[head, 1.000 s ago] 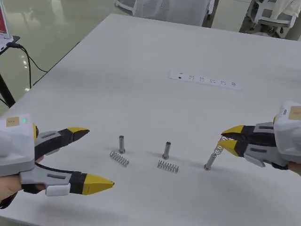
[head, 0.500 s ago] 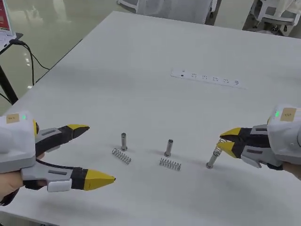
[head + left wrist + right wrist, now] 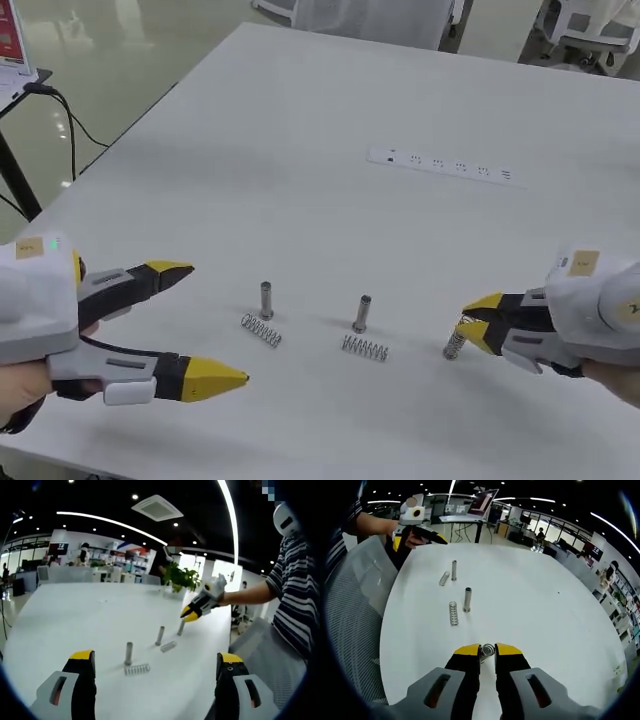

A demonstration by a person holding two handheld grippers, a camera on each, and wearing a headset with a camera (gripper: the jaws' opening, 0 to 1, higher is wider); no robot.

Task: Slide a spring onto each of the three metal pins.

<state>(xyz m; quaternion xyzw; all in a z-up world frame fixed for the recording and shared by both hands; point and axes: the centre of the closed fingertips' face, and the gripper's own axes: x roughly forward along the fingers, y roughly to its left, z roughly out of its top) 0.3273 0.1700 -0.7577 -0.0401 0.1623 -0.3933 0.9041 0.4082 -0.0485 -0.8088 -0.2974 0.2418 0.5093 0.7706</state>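
Right claw (image 3: pixel 478 325) clamped on a spring (image 3: pixel 487 651) at the leaning pin (image 3: pixel 453 346).
Left claw (image 3: pixel 212 322) gapes wide apart; two upright pins (image 3: pixel 266 298) (image 3: pixel 363 312) stand on the counter (image 3: pixel 300 150), loose springs (image 3: pixel 261 330) (image 3: pixel 364 348) lying just beside them.

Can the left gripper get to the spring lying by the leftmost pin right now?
Probably yes: the left gripper is open, with bare table between it and that spring.
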